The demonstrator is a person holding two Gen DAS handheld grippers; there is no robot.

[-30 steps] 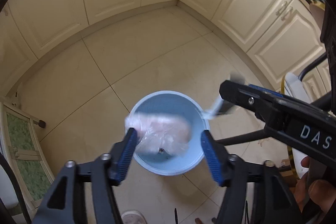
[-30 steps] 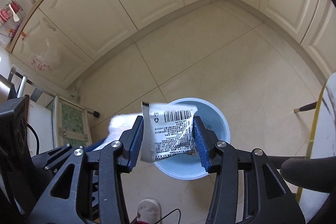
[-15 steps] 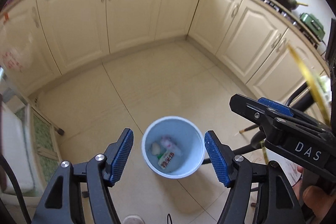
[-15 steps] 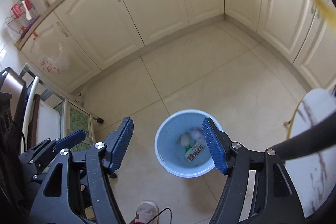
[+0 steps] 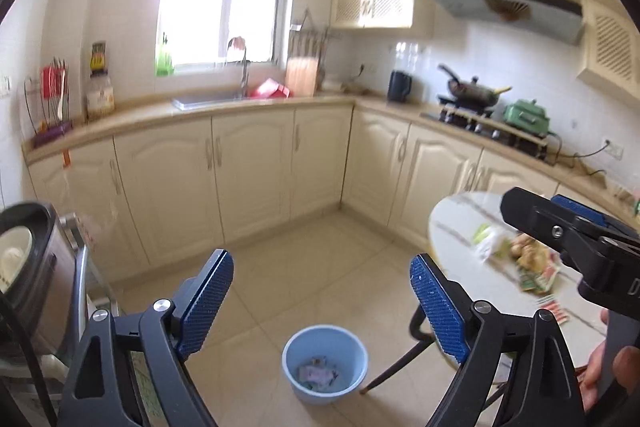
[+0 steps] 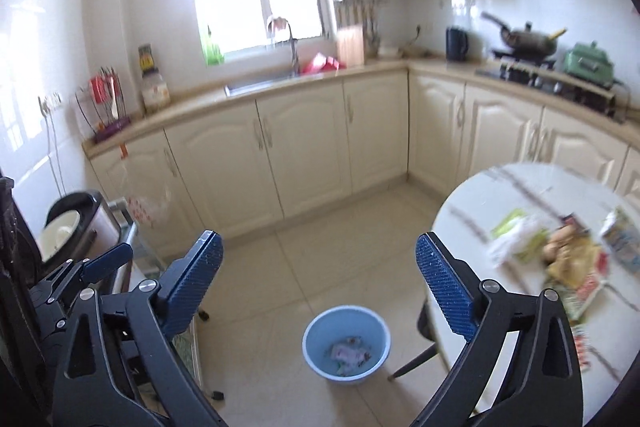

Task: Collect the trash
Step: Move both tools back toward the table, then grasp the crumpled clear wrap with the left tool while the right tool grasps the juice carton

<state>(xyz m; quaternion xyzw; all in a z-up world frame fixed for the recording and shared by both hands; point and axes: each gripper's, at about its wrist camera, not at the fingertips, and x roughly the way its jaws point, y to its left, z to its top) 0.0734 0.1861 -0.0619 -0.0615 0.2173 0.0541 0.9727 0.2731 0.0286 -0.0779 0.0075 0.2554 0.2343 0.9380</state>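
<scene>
Both the left gripper (image 5: 322, 301) and right gripper (image 6: 320, 277) gape empty; only the right view shows, blurrily, a carton (image 6: 621, 240).

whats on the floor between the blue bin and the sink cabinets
Only bare tiled floor lies between the blue bin and the sink cabinets; both wrist views show it.

The bin (image 6: 346, 343) is pale blue, with pink and white wrappers (image 6: 349, 351) in it, and it stands on a beige tiled floor (image 6: 340, 251). Both grippers, left (image 5: 320, 301) and right (image 6: 318, 277), are black with blue ribbed pads. The round worktop (image 6: 532, 195) is white with grey streaks and carries yellow, green and red packets (image 6: 568, 255); the cabinets (image 5: 248, 163) are cream, and a mint-green pot (image 5: 526, 115) sits beside a black pan (image 5: 474, 95).
</scene>
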